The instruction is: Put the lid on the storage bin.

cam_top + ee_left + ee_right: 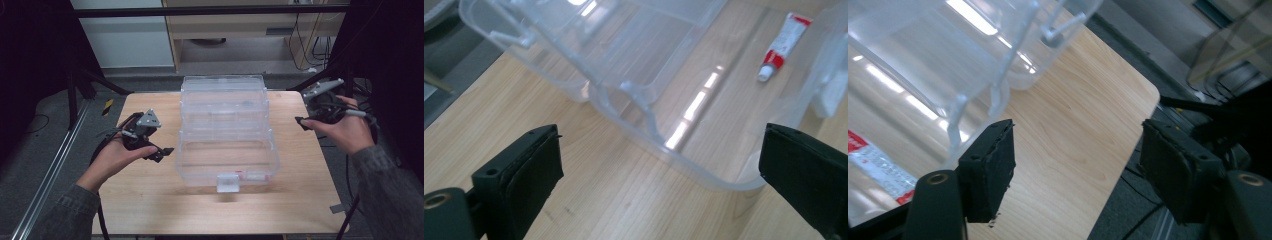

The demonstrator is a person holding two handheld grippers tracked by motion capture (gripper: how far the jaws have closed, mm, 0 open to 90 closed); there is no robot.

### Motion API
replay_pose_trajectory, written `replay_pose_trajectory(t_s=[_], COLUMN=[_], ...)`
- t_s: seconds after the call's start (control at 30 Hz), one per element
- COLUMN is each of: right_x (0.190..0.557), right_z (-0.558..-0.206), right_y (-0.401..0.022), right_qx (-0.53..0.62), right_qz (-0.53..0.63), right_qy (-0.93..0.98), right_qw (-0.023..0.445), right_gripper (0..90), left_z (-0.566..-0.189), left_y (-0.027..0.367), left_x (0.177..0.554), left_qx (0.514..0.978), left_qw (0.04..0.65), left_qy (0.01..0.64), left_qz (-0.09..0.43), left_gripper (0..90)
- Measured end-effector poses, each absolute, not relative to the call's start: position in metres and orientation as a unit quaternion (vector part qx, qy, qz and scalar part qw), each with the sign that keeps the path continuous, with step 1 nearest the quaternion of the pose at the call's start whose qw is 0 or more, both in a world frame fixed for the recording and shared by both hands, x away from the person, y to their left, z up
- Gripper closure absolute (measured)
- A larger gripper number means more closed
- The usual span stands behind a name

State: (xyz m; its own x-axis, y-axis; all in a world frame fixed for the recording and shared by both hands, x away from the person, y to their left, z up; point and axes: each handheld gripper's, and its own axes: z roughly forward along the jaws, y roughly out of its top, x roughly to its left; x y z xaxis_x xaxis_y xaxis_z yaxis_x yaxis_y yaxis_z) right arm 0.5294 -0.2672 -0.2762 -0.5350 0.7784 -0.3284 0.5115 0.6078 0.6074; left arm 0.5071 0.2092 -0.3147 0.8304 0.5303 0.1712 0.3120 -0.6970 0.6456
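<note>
High view: clear plastic organiser box [225,135] sits mid-worktop [150,210], lid swung open toward the far edge, white latch [228,182] at the near wall. Left tool [167,151] hovers just beside the box's left wall, right tool [302,121] near its right side w/ a gap; neither touches it. Both tools are spread wide & hold nothing.

Step, as I read it: approach, hands flanking the box before any grip. Next move prob. needs each tool brought in to a wall or the lid edge, jaws squared to thin slippery plastic, then closed gently so the box doesn't skid or flex.

Left gripper view adds detail: a small white tube w/ red cap end [781,47] lying on the box floor, plus the inner dividers. Right gripper view catches red-white packaging [878,165] through the wall, prob. the same tube, can't confirm, & the worktop's rounded far corner.
</note>
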Motion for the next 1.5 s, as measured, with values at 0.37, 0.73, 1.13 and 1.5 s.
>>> replay_pose_trajectory(t_s=[0.37,0.73,1.13,1.5], right_x=[0.575,0.594,0.613,0.631], right_z=[-0.254,-0.266,-0.278,-0.293], right_y=[-0.215,-0.175,-0.145,-0.138], right_qx=[0.260,0.159,0.098,0.069], right_qz=[0.211,0.179,0.122,0.084], right_qy=[0.904,0.942,0.964,0.977], right_qw=[0.266,0.236,0.215,0.186], right_gripper=[52.8,61.4,63.6,73.2], left_z=[-0.304,-0.312,-0.326,-0.343], left_y=[0.176,0.145,0.128,0.125], left_x=[0.507,0.505,0.504,0.501], left_qx=[0.925,0.937,0.951,0.958], left_qw=[0.305,0.300,0.276,0.262], left_qy=[0.162,0.120,0.092,0.078], left_qz=[0.161,0.131,0.108,0.086], left_gripper=[13.9,10.2,6.7,9.6])
